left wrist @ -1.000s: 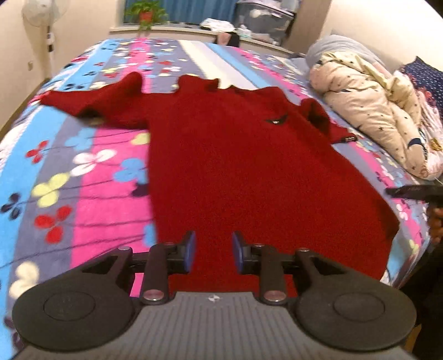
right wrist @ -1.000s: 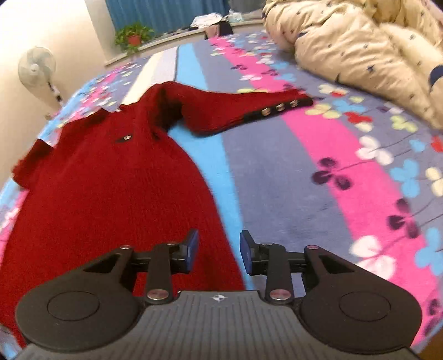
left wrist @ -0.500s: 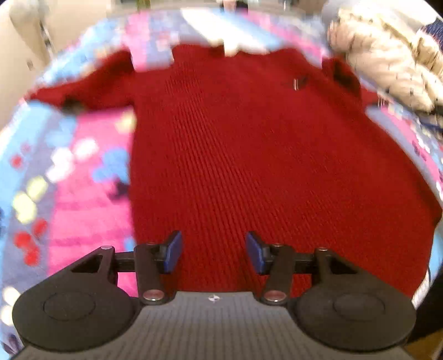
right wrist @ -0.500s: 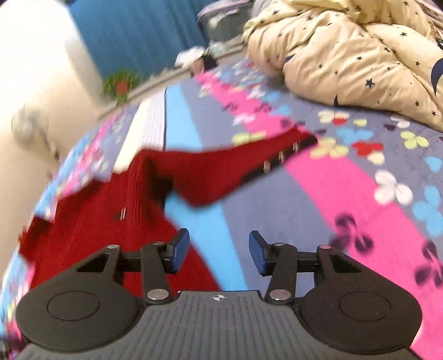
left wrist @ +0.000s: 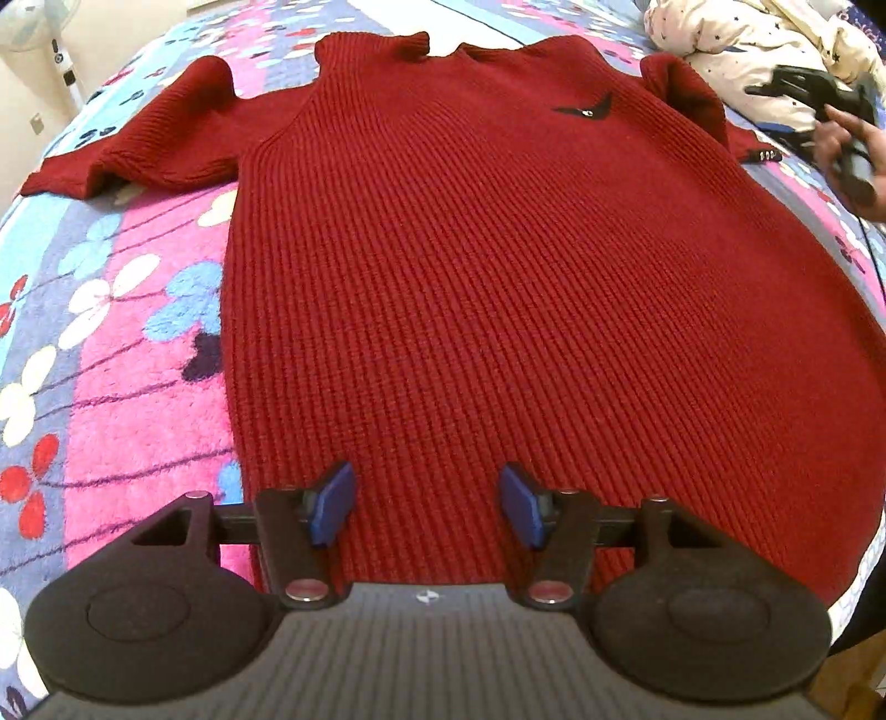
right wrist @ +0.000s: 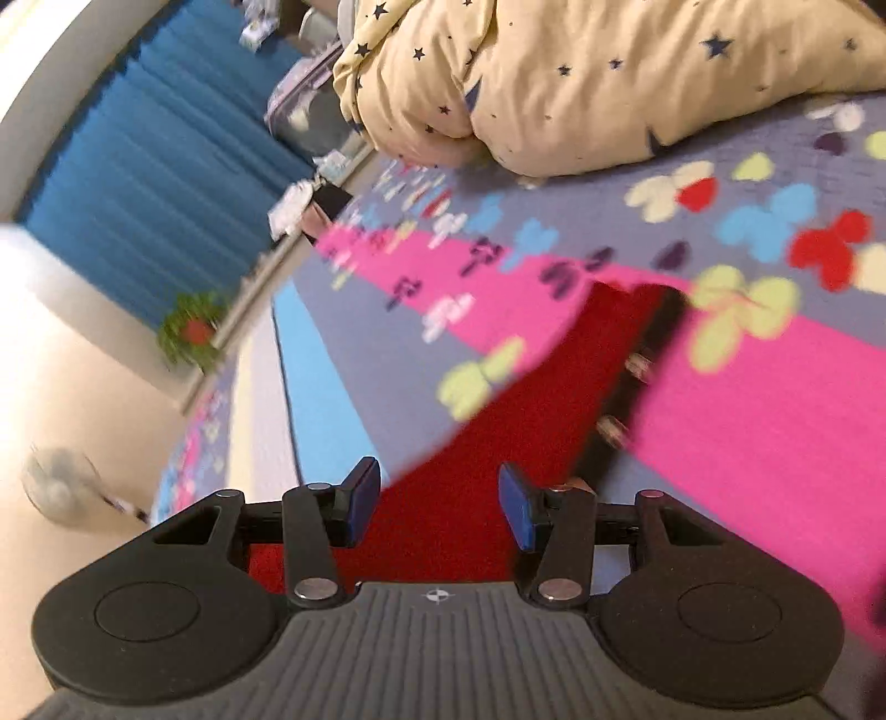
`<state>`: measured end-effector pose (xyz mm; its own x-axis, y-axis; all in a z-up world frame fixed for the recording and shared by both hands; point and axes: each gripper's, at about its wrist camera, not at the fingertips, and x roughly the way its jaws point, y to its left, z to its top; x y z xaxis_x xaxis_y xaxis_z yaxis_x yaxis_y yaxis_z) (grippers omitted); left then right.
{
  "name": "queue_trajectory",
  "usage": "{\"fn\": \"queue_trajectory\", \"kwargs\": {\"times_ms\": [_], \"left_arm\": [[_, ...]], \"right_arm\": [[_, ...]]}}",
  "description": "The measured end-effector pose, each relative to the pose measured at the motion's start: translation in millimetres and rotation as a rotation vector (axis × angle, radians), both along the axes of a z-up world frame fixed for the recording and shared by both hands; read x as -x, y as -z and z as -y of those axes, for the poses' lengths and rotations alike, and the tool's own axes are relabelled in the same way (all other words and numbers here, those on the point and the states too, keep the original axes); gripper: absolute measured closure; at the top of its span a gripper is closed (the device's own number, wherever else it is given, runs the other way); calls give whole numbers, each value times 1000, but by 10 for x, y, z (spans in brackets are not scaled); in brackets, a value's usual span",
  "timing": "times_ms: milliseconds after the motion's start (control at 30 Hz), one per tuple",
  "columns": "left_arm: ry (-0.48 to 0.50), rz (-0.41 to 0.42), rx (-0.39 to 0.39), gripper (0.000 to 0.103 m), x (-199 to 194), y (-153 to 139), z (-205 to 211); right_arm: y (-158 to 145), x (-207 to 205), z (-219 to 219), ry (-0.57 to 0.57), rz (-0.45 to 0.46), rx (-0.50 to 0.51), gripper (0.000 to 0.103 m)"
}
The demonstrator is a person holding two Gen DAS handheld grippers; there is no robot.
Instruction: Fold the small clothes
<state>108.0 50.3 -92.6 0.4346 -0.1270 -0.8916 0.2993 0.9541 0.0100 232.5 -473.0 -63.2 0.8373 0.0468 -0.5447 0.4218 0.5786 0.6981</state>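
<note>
A dark red knitted sweater (left wrist: 498,277) lies flat, front up, on the flowered bedspread (left wrist: 111,343), collar at the far end and both sleeves spread out. My left gripper (left wrist: 425,507) is open and empty, low over the sweater's hem near its left edge. My right gripper (right wrist: 437,507) is open and empty, just above the right sleeve (right wrist: 554,399), whose black buttoned cuff (right wrist: 642,365) lies ahead to the right. In the left wrist view the right gripper (left wrist: 819,99) shows at the far right in a hand, near that cuff (left wrist: 767,156).
A cream star-print duvet (right wrist: 637,77) is heaped on the bed beyond the right sleeve. A standing fan (left wrist: 33,33) is at the far left by the wall. Blue curtains (right wrist: 155,183), a potted plant (right wrist: 194,332) and clutter are behind the bed.
Both grippers have opened wider. The left one has come down closer over the hem. The right one has moved forward and right along the sleeve toward the cuff, tilting.
</note>
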Motion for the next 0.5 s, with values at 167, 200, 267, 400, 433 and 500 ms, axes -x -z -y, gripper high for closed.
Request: {"fn": "queue_trajectory", "kwargs": {"times_ms": [167, 200, 267, 400, 433, 500], "left_arm": [[0, 3, 16, 35, -49, 38, 3], [2, 4, 16, 35, -53, 41, 3], [8, 7, 18, 34, -68, 48, 3], [18, 11, 19, 32, -88, 55, 8], [21, 13, 18, 32, -84, 53, 8], [26, 17, 15, 32, -76, 44, 8]], "right_arm": [[229, -667, 91, 41, -232, 49, 44], [249, -764, 75, 46, -259, 74, 42], [194, -1011, -29, 38, -307, 183, 37], [207, -1433, -456, -93, -503, 555, 66], [222, -1466, -508, -107, -531, 630, 74], [198, -1470, -485, -117, -546, 693, 93]]}}
